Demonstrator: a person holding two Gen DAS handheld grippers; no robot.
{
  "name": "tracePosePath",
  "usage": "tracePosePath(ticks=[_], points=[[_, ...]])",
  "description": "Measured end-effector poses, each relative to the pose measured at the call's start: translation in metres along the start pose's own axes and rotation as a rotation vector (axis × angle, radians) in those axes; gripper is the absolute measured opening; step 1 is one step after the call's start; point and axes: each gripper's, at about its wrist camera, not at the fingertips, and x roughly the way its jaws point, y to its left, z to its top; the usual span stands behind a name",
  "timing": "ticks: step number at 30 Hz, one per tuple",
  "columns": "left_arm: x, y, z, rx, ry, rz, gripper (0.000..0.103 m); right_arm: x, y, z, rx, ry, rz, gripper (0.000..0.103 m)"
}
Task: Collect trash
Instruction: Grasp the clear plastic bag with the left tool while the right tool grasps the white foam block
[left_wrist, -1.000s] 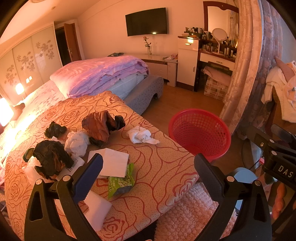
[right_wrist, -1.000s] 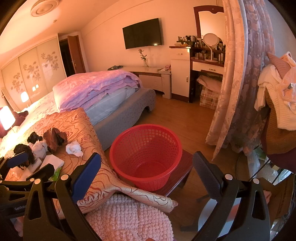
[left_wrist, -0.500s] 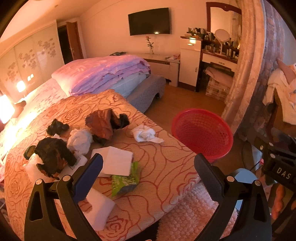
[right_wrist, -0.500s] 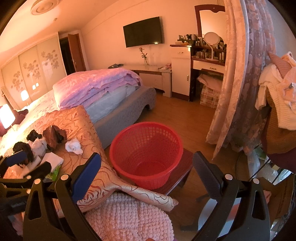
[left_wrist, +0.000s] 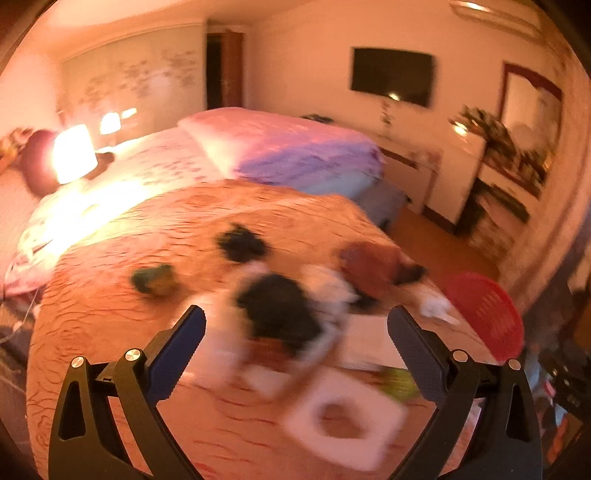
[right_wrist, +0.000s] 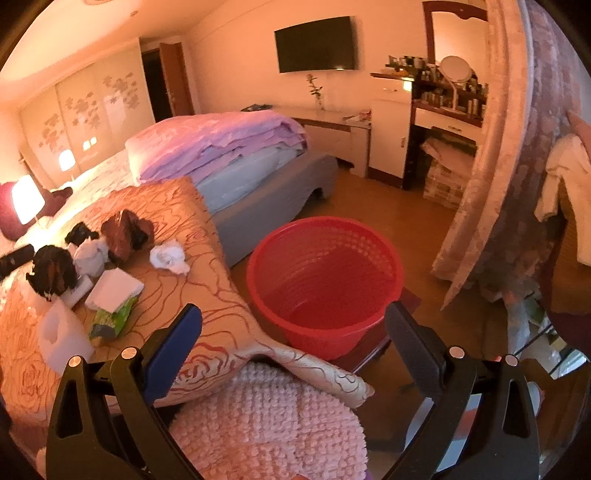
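Trash lies on the orange rose bedspread (right_wrist: 177, 218): a dark crumpled wad (right_wrist: 53, 271), a brown crumpled bag (right_wrist: 123, 234), a white tissue (right_wrist: 168, 256), a white paper (right_wrist: 114, 288) and a green wrapper (right_wrist: 110, 319). The left wrist view is blurred; the dark wad (left_wrist: 277, 310) lies just beyond my open left gripper (left_wrist: 295, 328), and white foam (left_wrist: 343, 424) is below it. My right gripper (right_wrist: 293, 325) is open and empty, above the bed edge, in front of the empty red basket (right_wrist: 325, 277).
The red basket (left_wrist: 484, 314) stands on a low dark stool beside the bed. A pink knobbly mat (right_wrist: 266, 421) lies under my right gripper. A folded purple quilt (right_wrist: 221, 144), a lit lamp (right_wrist: 26, 199), a curtain (right_wrist: 517, 166) and a dressing table (right_wrist: 443, 110) surround the bed.
My left gripper has swung quickly left and closer over the bed toward the dark wad, blurring its view. My right gripper has shifted slightly; its view is much the same.
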Motion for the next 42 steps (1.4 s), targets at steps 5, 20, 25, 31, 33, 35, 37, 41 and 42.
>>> tracePosePath(ticks=[5,20,25,31,33,35,37,41,42], points=[[0.007,0.049,-0.006,-0.004,0.012,0.062,0.095,0.005,0.015,0.000,-0.041,0.015,0.033,0.096],[0.056,0.065,-0.021,0.014,0.105,-0.012,0.084,0.009,0.093,0.006,-0.269,0.057,0.291,0.096],[0.067,0.074,-0.023,-0.032,0.132,-0.042,0.054,0.008,0.132,0.001,-0.385,0.062,0.371,0.096],[0.053,0.087,-0.022,-0.064,0.098,-0.024,0.043,0.011,0.176,-0.005,-0.497,0.077,0.432,0.096],[0.044,0.095,-0.021,-0.085,0.080,-0.016,0.043,0.012,0.187,-0.007,-0.527,0.084,0.456,0.096],[0.036,0.101,-0.021,-0.097,0.061,-0.003,0.043,0.013,0.199,-0.011,-0.560,0.092,0.478,0.096],[0.025,0.107,-0.019,-0.111,0.038,0.013,0.043,0.016,0.211,-0.014,-0.599,0.103,0.493,0.096],[0.009,0.115,-0.015,-0.137,0.003,0.020,0.043,0.026,0.229,-0.023,-0.651,0.135,0.489,0.085],[0.006,0.116,-0.014,-0.138,-0.004,0.022,0.043,0.028,0.231,-0.024,-0.655,0.148,0.491,0.078]])
